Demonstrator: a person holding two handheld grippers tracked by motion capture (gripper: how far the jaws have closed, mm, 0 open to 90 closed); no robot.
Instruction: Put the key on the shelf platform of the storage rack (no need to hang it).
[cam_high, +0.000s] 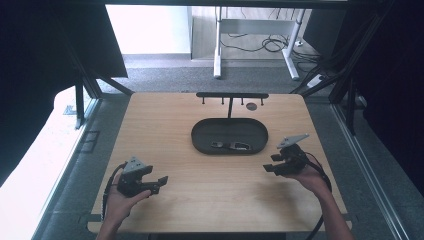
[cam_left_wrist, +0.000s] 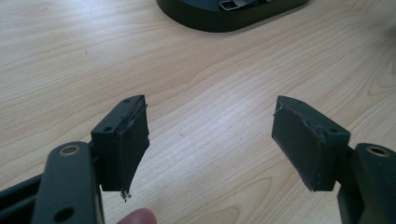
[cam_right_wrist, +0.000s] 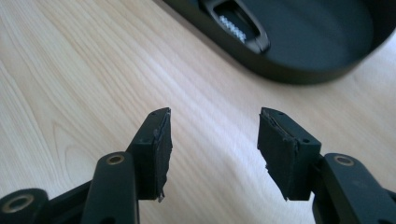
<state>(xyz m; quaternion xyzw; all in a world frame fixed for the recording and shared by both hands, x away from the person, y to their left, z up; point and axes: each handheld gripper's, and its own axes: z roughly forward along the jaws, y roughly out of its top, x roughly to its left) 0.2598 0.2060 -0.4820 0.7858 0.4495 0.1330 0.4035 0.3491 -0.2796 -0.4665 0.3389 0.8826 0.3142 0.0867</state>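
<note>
a person holds a gripper in each hand above a pale wooden desk. the left gripper has its fingers spread wide with nothing between them. the right gripper also has wide, empty fingers. ahead of both pairs of fingers, nearer the right pair, sits a dark oval tray with a small metal clip lying inside. a black rack stands beyond the tray.

The counter is pale, smooth wood grain; the oval tray looks matt black, and the clip inside glints like metal.
</note>
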